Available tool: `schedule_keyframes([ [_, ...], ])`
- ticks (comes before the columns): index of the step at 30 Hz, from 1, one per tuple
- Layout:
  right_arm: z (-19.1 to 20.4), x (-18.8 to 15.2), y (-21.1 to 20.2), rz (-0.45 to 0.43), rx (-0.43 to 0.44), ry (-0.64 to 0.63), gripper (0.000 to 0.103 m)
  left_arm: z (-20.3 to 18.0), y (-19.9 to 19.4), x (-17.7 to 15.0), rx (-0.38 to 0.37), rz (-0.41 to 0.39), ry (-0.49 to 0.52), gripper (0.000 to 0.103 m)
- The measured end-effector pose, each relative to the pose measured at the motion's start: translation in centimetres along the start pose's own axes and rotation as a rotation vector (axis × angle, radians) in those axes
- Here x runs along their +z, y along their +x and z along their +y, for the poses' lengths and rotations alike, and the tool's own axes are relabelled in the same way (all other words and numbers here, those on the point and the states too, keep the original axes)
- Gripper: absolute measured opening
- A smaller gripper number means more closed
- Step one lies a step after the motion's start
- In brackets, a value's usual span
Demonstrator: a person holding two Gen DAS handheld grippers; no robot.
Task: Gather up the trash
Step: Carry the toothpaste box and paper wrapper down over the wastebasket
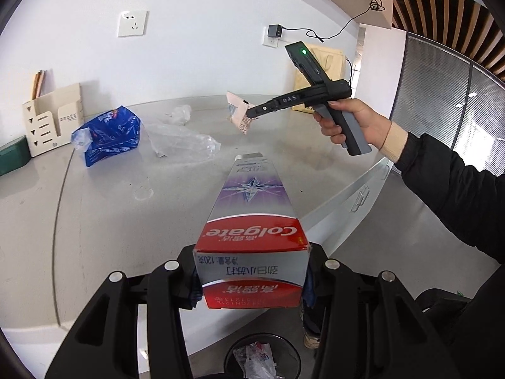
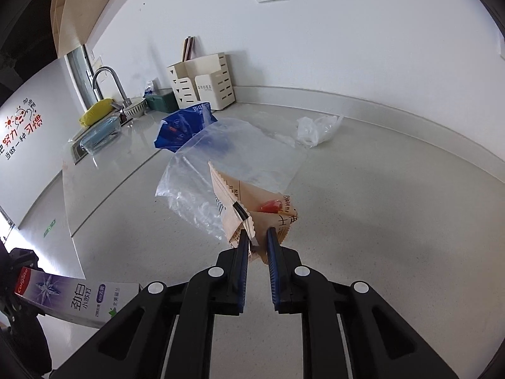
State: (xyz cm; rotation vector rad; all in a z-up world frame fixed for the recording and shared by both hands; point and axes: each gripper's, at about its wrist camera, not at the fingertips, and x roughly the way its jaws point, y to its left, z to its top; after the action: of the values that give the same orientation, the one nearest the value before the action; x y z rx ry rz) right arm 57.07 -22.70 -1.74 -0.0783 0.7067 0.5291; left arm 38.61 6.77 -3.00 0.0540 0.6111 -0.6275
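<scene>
Right tool (image 2: 256, 242) grips a tan wrapper (image 2: 252, 208) above the desk (image 2: 394, 221); a clear bag (image 2: 227, 158) lies beyond it.

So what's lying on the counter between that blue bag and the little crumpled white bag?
A flattened clear plastic bag, seen in both views.

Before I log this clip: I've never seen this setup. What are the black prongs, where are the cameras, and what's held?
No robot: a person holds a handheld two-finger gripper in each hand, with a fisheye camera on each looking along the fingers. The left gripper clamps a Colgate toothpaste box above a trash bin. The right gripper pinches a beige snack wrapper. On the grey counter lie a clear plastic bag, a blue bag and a crumpled white bag.
</scene>
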Motion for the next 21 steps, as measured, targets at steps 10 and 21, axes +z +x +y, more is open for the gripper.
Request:
schedule_keyframes([
  [10,4.6,-3.9,-4.0,-0.027,0.037,-0.051,0.016,-1.6,-3.3,-2.2,0.02,0.008,0.015,0.047],
  [21,9.6,-10.7,-8.3,-0.064,0.019,-0.106,0.016,-3.8,-5.8,-6.1,-0.003,0.035,0.009,0.046],
])
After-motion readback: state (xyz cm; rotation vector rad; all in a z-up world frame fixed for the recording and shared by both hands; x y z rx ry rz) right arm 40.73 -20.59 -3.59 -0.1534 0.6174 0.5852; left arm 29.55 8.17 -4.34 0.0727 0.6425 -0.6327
